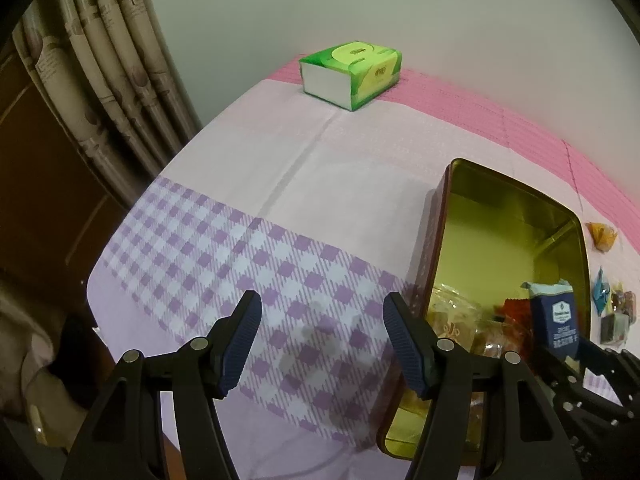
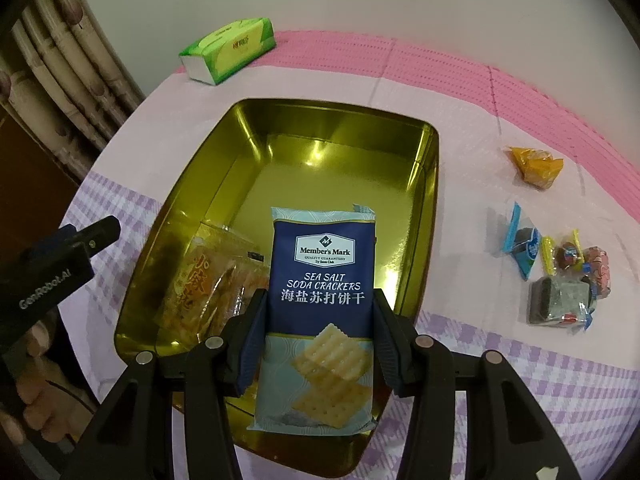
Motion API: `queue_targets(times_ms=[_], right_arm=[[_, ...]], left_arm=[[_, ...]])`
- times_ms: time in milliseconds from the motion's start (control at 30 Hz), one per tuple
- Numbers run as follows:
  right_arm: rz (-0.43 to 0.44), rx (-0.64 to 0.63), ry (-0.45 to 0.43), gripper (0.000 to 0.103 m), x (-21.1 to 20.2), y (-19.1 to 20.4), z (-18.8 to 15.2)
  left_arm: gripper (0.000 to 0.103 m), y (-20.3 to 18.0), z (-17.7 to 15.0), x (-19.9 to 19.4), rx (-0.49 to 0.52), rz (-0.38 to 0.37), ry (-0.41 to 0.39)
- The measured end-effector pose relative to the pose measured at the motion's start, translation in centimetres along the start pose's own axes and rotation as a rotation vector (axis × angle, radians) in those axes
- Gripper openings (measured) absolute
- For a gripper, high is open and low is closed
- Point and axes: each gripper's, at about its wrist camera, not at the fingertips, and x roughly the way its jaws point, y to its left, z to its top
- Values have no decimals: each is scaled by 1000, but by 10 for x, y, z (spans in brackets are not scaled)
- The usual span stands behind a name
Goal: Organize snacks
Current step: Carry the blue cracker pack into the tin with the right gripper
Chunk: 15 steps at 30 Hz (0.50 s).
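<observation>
My right gripper [image 2: 318, 320] is shut on a blue pack of sea salt soda crackers [image 2: 320, 280], held upright over the near end of an open gold tin [image 2: 424, 168]. Clear-wrapped snacks [image 2: 208, 280] lie in the tin's near left corner. In the left wrist view the same cracker pack [image 1: 558, 320] shows above the tin [image 1: 440, 216], and the wrapped snacks [image 1: 452, 320] lie inside. My left gripper [image 1: 322, 340] stands open over the checked cloth to the left of the tin, with nothing between its fingers.
A green tissue box [image 1: 352, 74] sits at the table's far edge. To the right of the tin lie an orange wrapped snack [image 2: 538, 166] and several small wrapped candies [image 2: 560, 272]. A curtain [image 1: 112, 80] hangs past the table's left edge.
</observation>
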Motion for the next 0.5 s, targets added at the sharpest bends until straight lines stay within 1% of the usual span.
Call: queue_targets(times_ms=[200,500], right_arm=[[-6,3,13,46,5,0,1],[-9,-11,22,46,10,3,2]], left_arm=[[64,-2,-6,-3,14,1,3],[64,14,-20,-2,-21,2,29]])
